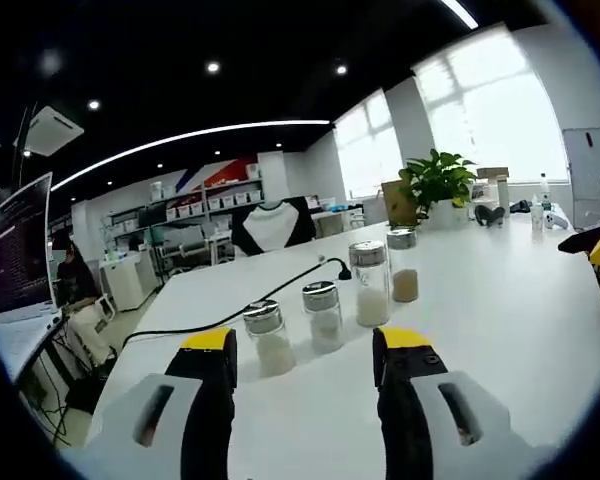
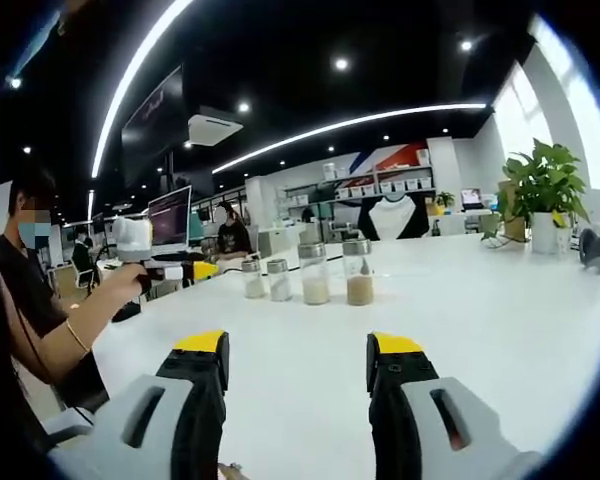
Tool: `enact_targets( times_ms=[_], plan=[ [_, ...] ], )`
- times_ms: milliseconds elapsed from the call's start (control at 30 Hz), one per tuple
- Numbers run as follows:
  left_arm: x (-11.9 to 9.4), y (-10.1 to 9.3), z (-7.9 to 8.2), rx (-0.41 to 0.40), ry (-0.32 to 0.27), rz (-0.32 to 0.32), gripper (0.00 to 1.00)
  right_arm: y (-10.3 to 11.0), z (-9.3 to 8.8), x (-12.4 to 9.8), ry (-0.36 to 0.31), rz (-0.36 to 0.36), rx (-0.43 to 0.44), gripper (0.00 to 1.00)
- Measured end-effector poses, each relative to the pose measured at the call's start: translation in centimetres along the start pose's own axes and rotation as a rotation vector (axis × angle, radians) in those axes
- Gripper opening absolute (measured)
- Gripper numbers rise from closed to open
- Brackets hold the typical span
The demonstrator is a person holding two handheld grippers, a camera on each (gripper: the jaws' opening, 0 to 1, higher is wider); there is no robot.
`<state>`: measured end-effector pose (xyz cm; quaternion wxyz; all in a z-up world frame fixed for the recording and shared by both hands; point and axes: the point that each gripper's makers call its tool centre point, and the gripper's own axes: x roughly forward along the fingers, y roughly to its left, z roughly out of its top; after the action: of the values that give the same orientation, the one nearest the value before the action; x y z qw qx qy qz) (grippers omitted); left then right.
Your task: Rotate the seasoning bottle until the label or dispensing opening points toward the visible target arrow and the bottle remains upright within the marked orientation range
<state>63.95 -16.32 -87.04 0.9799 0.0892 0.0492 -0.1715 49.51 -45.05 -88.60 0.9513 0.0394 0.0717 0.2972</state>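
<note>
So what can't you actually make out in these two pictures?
- Labels or dispensing openings on the four seasoning bottles: too small in both views.
- Target arrow and orientation marks: none can be made out on the white table.
- Monitor text, left gripper view: blurred, cut by the edge.
- Left gripper, right gripper view: far off, jaw state unclear.
- Black cable: its near end passes behind the left gripper's jaw.
</note>
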Motion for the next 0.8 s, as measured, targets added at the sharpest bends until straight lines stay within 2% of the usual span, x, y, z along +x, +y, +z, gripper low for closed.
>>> enact_targets(
  times_ms=[100, 300, 633, 800],
  plan=[
    [0.2, -0.1, 0.5, -0.012, -0.021, -0.009, 0.59, 0.0, 0.0, 0.0, 0.001, -0.003, 0.001, 0.55],
    [1.0, 0.5, 0.7, -0.014, -0.026, 0.0, 0.6, -0.2, 0.0, -0.2, 0.002, -0.008, -0.002, 0.55],
    [3.1, 1.3, -0.3, -0.039, 0.018, 0.016, 0.69, -0.1, 0.1, -0.5, -0.007, -0.02, -0.009, 0.55],
    [4.1, 1.2, -0.5, -0.026, 0.034, 0.009, 0.69, -0.3, 0.7, -0.7, -0.029, -0.037, -0.06, 0.61]
  ],
)
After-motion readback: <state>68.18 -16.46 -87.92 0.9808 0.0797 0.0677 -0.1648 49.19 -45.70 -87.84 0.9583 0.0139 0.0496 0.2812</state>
